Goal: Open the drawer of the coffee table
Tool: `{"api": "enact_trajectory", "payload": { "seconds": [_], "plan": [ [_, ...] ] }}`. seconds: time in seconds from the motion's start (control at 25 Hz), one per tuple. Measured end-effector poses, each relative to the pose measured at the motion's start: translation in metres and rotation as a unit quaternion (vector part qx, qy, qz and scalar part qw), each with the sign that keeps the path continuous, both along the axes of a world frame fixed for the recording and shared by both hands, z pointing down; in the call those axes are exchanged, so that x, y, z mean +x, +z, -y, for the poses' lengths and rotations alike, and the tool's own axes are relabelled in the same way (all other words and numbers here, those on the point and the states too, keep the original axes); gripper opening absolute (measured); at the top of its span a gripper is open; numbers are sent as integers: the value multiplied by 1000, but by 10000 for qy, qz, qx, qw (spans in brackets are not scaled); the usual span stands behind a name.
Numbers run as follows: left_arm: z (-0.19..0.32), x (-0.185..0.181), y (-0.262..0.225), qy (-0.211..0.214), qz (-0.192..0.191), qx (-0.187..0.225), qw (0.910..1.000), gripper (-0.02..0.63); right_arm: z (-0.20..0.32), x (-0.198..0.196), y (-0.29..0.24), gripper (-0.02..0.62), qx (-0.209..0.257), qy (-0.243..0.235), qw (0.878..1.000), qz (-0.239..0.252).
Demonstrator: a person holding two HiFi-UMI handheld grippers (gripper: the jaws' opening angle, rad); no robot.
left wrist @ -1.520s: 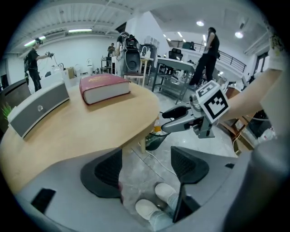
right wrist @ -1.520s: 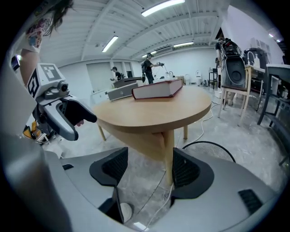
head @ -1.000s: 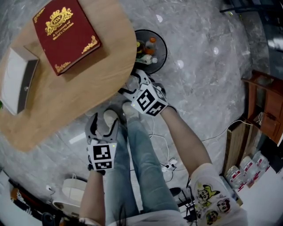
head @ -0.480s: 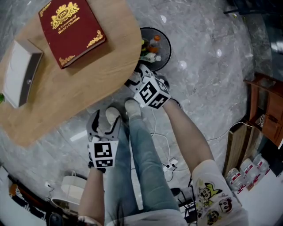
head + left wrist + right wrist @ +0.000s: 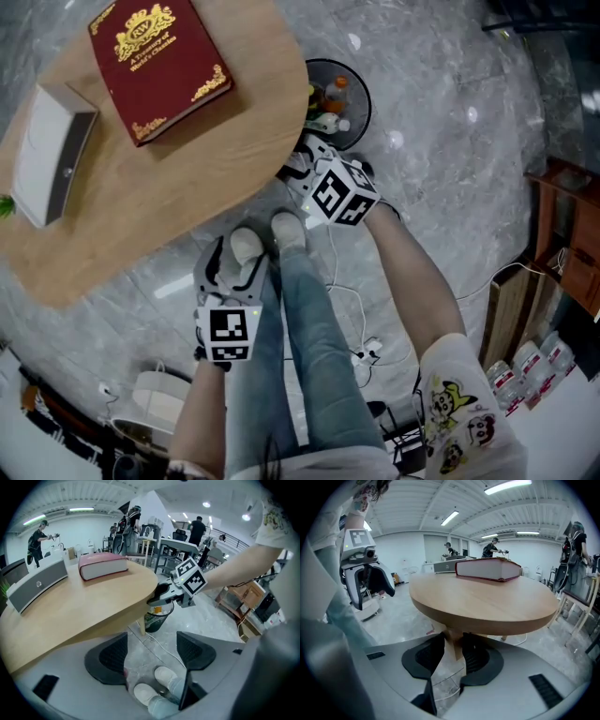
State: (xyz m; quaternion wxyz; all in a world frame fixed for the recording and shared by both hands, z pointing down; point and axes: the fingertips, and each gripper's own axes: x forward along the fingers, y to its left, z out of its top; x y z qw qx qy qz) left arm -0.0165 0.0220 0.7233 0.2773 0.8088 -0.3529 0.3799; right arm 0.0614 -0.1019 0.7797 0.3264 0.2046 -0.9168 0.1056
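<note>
**A:** Which step is this?

**B:** The grasp. The right gripper (image 5: pixel 300 169) reaches under the near edge of the table (image 5: pixel 187 187). Its fingers have just been closing. They now sit narrow on either side of a pale wooden piece (image 5: pixel 452 644) that hangs below the top, and they look to press on it.

**A:** And the drawer?

**B:** It is tucked under the top at that edge, shut as far as I can judge. Only that piece shows, and I take it for the pull.

**A:** The left gripper (image 5: pixel 152 641)?

**B:** Fingers wide, nothing between them, hanging over the floor just off the edge.

**A:** Next?

**B:** Firm the grip, then draw straight back and level, away from the table, without twisting.
</note>
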Motion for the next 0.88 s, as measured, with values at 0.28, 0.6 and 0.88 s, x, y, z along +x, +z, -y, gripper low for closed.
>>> {"api": "enact_trajectory", "payload": {
  "seconds": [0.28,0.6,0.88],
  "plan": [
    [3,-2,-4,-7,-5,11,10000,319,-4,0,-3,89,40,-825,9966,32],
    [11,-2,-8,-37,31,90,9999,319,-31,6,-4,77,-97,-1443,9894,-132],
    [10,-10,0,315,567,205,9977,319,-61,9,-6,74,-148,-1715,9844,-353]
  ]
}}
